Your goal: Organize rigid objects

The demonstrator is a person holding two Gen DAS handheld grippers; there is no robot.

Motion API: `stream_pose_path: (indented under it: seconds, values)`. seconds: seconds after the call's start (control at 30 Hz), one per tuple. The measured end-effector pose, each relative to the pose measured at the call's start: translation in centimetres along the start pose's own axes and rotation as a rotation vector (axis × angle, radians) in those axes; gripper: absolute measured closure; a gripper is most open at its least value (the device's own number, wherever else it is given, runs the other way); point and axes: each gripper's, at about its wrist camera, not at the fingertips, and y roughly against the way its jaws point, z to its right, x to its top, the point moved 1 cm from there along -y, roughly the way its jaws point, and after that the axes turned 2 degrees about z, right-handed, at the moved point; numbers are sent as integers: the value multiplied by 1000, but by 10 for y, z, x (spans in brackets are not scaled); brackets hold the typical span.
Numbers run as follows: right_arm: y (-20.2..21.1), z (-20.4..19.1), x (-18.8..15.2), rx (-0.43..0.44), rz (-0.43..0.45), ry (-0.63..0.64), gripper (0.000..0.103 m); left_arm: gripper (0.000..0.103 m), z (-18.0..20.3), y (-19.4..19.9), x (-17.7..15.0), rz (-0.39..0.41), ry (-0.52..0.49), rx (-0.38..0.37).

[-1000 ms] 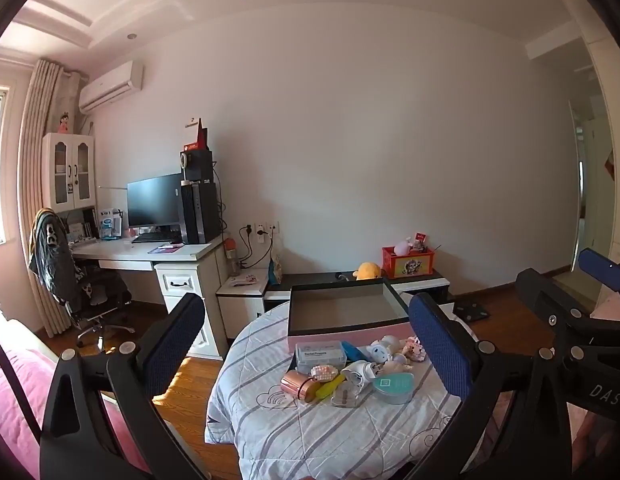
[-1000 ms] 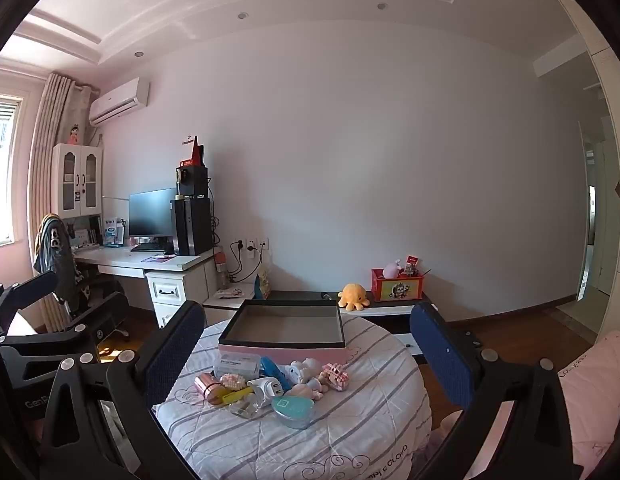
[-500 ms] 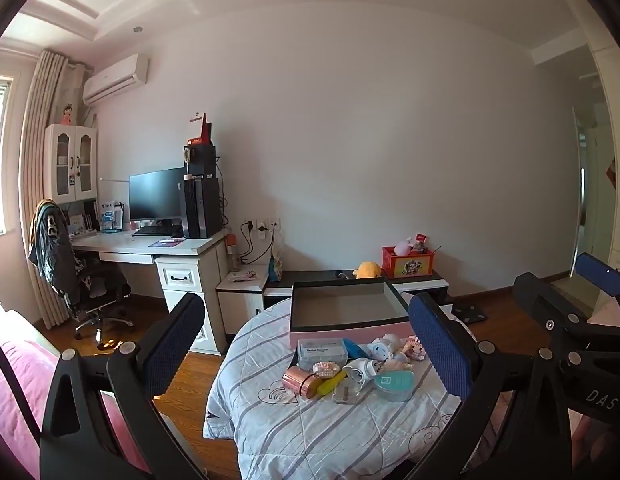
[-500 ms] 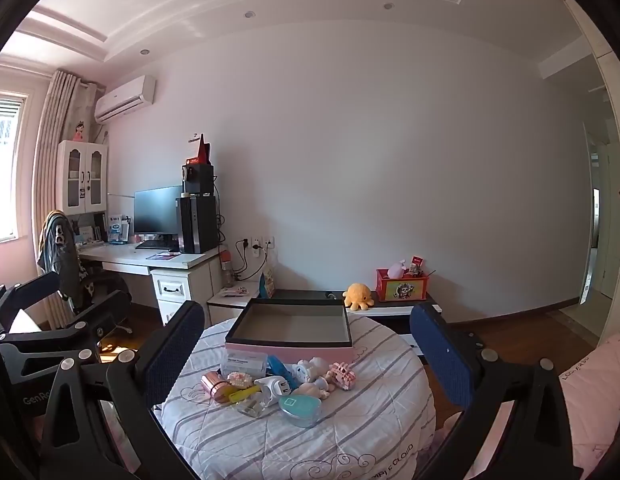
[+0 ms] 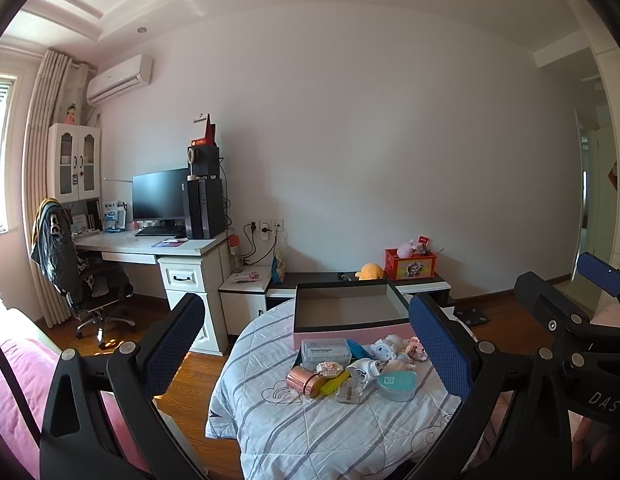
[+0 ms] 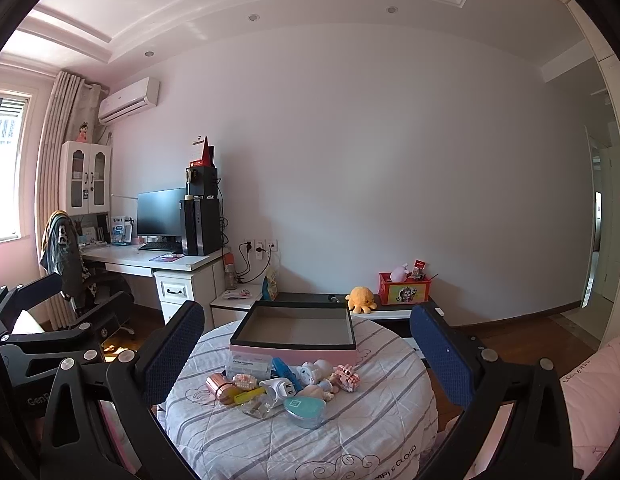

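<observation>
A round table with a striped cloth [image 5: 294, 432] [image 6: 370, 432] carries an open pink box [image 5: 346, 312] [image 6: 296, 332], empty inside. In front of it lies a pile of small objects: a clear plastic case [image 5: 325, 352] [image 6: 248, 365], a copper tube [image 5: 302, 382] [image 6: 218, 387], a yellow piece [image 5: 335, 382], a white charger [image 6: 280, 389], a teal heart-shaped case [image 5: 396, 385] [image 6: 305, 411] and small figurines [image 5: 390, 354] [image 6: 346, 377]. My left gripper [image 5: 306, 344] and right gripper [image 6: 306, 348] are both open and empty, held back from the table.
A desk with a monitor and computer tower [image 5: 202, 208] stands at the left, an office chair [image 5: 78, 276] beside it. A low shelf behind the table holds a yellow plush [image 6: 360, 300] and a red box [image 6: 404, 288]. Pink bedding [image 5: 14, 380] lies at lower left.
Both views have tilted slightly, so the table and its pile sit a little lower in frame. Nothing on the table has moved and both grippers stay open.
</observation>
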Motion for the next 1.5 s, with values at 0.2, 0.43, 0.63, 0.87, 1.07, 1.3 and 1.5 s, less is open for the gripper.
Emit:
stream_pose_path:
  seconds: [0.2,0.43,0.63,0.87,1.07,1.3,1.5]
  values:
    - [-2,0,-1,1,0,1,0,0,0,0,1,-1,-1,1]
    - [-1,0,-1,1,1,0,0,0,-1,1,0,0,0,0]
    - [-1,0,-1,0,1,1,0,0,-1,1,0,0,-1,0]
    - [-1,0,-1,3,0,-1,0,0,-2,3,0,3,1,3]
    - [-1,0,-1,3,-1,-2,0,0,-2,3,0,3,-1,4]
    - [1,0,-1,4,0,0,0,0,-3,3,1,3,-1,2]
    - [1,-1,-1,3,0,1,0,0,-3,3,1,3,-1,2]
